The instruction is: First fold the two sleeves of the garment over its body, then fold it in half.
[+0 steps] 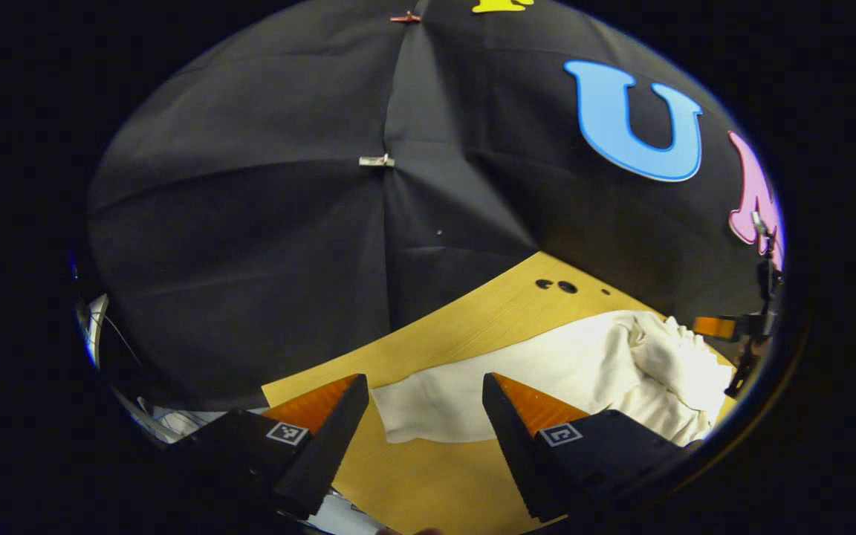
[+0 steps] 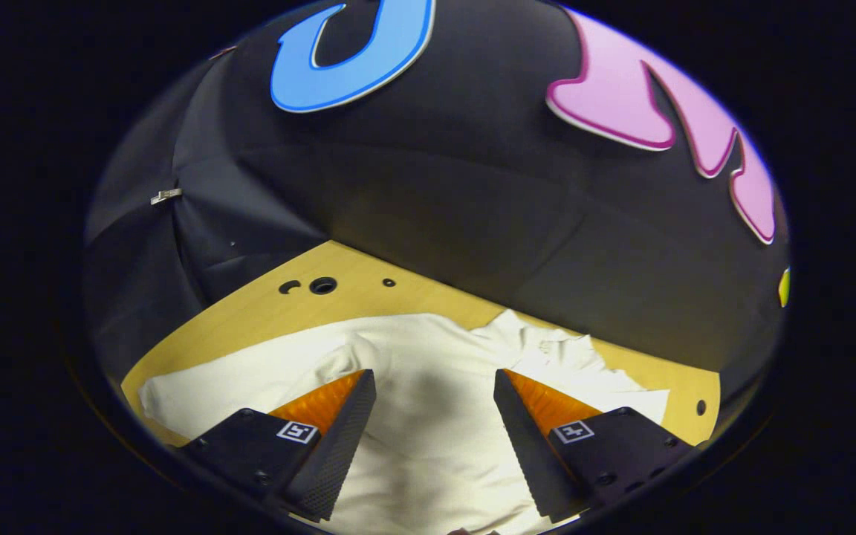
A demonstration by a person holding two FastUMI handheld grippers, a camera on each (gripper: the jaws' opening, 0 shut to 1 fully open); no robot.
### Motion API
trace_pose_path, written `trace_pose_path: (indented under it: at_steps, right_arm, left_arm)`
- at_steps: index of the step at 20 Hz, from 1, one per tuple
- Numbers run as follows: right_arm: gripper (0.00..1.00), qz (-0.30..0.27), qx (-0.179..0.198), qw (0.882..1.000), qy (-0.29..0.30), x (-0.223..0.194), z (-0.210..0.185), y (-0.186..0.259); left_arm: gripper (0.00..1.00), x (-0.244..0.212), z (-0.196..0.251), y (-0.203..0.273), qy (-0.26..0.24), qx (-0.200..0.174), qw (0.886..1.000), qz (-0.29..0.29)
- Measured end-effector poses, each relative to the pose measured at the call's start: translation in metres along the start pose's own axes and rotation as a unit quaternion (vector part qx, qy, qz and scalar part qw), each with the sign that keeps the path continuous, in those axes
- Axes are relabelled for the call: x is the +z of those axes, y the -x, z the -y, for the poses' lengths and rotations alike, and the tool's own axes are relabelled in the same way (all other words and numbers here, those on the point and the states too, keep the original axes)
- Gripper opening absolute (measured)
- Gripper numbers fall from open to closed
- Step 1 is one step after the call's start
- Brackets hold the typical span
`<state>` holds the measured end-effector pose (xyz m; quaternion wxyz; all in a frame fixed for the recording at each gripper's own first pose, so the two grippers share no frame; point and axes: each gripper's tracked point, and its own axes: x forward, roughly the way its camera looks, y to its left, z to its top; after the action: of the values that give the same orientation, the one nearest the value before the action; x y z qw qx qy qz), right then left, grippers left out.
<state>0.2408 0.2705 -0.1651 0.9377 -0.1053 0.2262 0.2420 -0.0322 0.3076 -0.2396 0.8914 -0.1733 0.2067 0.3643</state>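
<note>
On the wooden table (image 2: 250,312) a white garment (image 2: 428,401) lies beneath both spread, empty tongs (image 2: 434,386).

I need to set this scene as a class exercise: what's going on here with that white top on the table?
A person holds a two-finger gripper in each hand above a white garment spread on a wooden table. Both the left gripper and the right gripper are open and grip nothing. The left one looks toward one sleeve end; the right one hangs over the garment's body. The far side of the cloth is rumpled. No tidy fold is visible yet.
</note>
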Motion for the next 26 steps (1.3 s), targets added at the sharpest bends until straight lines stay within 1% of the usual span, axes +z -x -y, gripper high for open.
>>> trace_pose_path:
  at_steps: [3, 7, 8, 9, 10, 11, 12, 13, 15, 16, 17, 18, 19, 20, 22, 23, 24, 26]
  right_arm:
    - [0.98, 0.012, -0.036, 0.999, -0.013, 0.000, 0.055, 0.034]
    - [0.98, 0.009, -0.082, 0.996, -0.043, -0.018, 0.116, 0.086]
    - [0.98, 0.007, -0.092, 0.995, -0.046, -0.024, 0.130, 0.098]
    - [0.98, 0.002, -0.101, 0.994, -0.050, -0.032, 0.141, 0.111]
    - [1.00, -0.003, -0.108, 0.992, -0.057, -0.042, 0.149, 0.124]
    - [0.98, -0.004, -0.116, 0.991, -0.067, -0.050, 0.159, 0.140]
    - [0.98, -0.005, -0.125, 0.989, -0.077, -0.058, 0.167, 0.153]
    - [0.98, -0.006, -0.135, 0.987, -0.085, -0.069, 0.175, 0.167]
    - [0.98, -0.010, -0.148, 0.985, -0.093, -0.085, 0.190, 0.191]
    - [0.98, -0.015, -0.152, 0.984, -0.094, -0.094, 0.196, 0.201]
    - [0.98, -0.023, -0.155, 0.983, -0.098, -0.102, 0.202, 0.209]
    - [0.98, -0.032, -0.156, 0.981, -0.107, -0.109, 0.207, 0.217]
    - [0.98, -0.035, -0.159, 0.980, -0.118, -0.115, 0.211, 0.225]
    - [0.98, -0.034, -0.163, 0.978, -0.127, -0.119, 0.215, 0.232]
    - [0.98, -0.035, -0.172, 0.975, -0.137, -0.131, 0.222, 0.244]
    - [0.98, -0.039, -0.174, 0.974, -0.137, -0.137, 0.224, 0.250]
    - [0.98, -0.043, -0.174, 0.974, -0.135, -0.142, 0.225, 0.254]
    - [0.98, -0.047, -0.174, 0.975, -0.130, -0.147, 0.227, 0.260]
  left_arm:
    - [0.97, -0.019, -0.008, -0.025, -0.001, 0.019, 1.000, -0.024]
    - [0.97, -0.035, -0.002, -0.051, 0.003, 0.018, 0.998, -0.055]
    - [0.92, -0.038, -0.001, -0.057, 0.001, 0.020, 0.998, -0.065]
    - [0.97, -0.044, -0.001, -0.064, -0.004, 0.025, 0.997, -0.072]
    - [0.97, -0.048, -0.001, -0.069, -0.009, 0.032, 0.996, -0.077]
    - [0.97, -0.054, 0.001, -0.074, -0.013, 0.035, 0.996, -0.085]
    - [0.92, -0.059, 0.003, -0.077, -0.016, 0.035, 0.995, -0.094]
    - [0.97, -0.067, 0.005, -0.079, -0.019, 0.034, 0.994, -0.105]
    - [0.97, -0.082, 0.002, -0.080, -0.031, 0.038, 0.991, -0.126]
    - [0.98, -0.084, 0.001, -0.080, -0.044, 0.042, 0.990, -0.126]
    - [0.98, -0.082, 0.001, -0.081, -0.052, 0.042, 0.991, -0.115]
    - [0.98, -0.083, 0.003, -0.081, -0.054, 0.040, 0.991, -0.117]
    - [0.95, -0.081, 0.005, -0.081, -0.055, 0.038, 0.991, -0.113]
    - [0.98, -0.081, 0.006, -0.079, -0.058, 0.037, 0.991, -0.115]
    - [0.96, -0.082, 0.005, -0.079, -0.062, 0.033, 0.990, -0.124]
    - [0.96, -0.081, 0.008, -0.079, -0.062, 0.025, 0.989, -0.129]
    - [0.92, -0.082, 0.012, -0.080, -0.068, 0.021, 0.989, -0.133]
    - [0.78, -0.084, 0.024, -0.086, -0.081, 0.004, 0.986, -0.142]
